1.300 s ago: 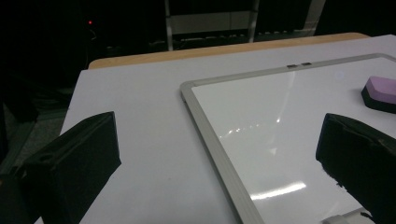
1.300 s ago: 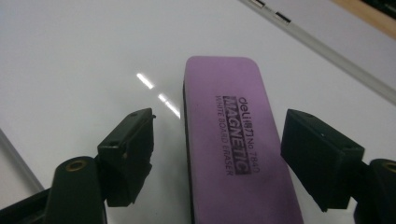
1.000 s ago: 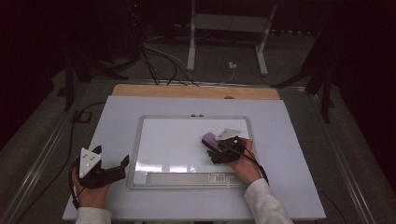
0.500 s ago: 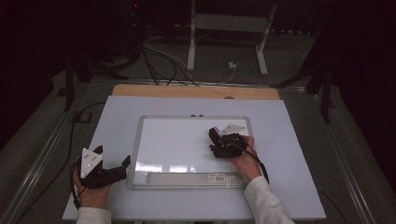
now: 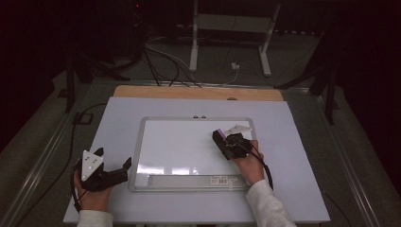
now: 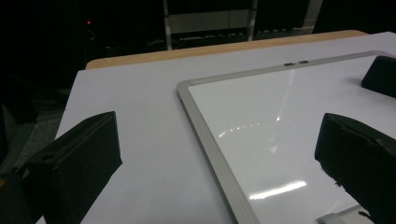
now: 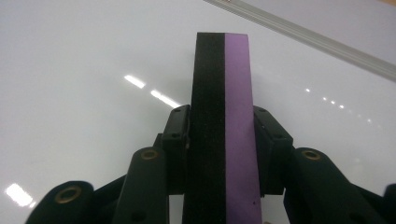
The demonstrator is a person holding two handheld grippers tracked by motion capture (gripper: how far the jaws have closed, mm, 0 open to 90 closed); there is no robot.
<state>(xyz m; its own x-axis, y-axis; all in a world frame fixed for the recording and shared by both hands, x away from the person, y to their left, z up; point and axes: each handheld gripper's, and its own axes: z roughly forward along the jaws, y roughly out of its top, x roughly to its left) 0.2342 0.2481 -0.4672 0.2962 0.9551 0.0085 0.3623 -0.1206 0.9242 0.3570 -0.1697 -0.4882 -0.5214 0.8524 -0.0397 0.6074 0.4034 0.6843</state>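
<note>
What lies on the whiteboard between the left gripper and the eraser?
Nothing: in the high view the whiteboard is bare and clean between the left gripper and the eraser held by the right gripper.

Left gripper: black, grey three-cornered plate on top; trailing black cable
Right gripper: black jaws; brass-ringed screw holes
Sleeves: pale grey

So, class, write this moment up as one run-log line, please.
right claw: shut on whiteboard eraser, over whiteboard | left claw: open, beside whiteboard's left edge | board: no marks seen
</note>
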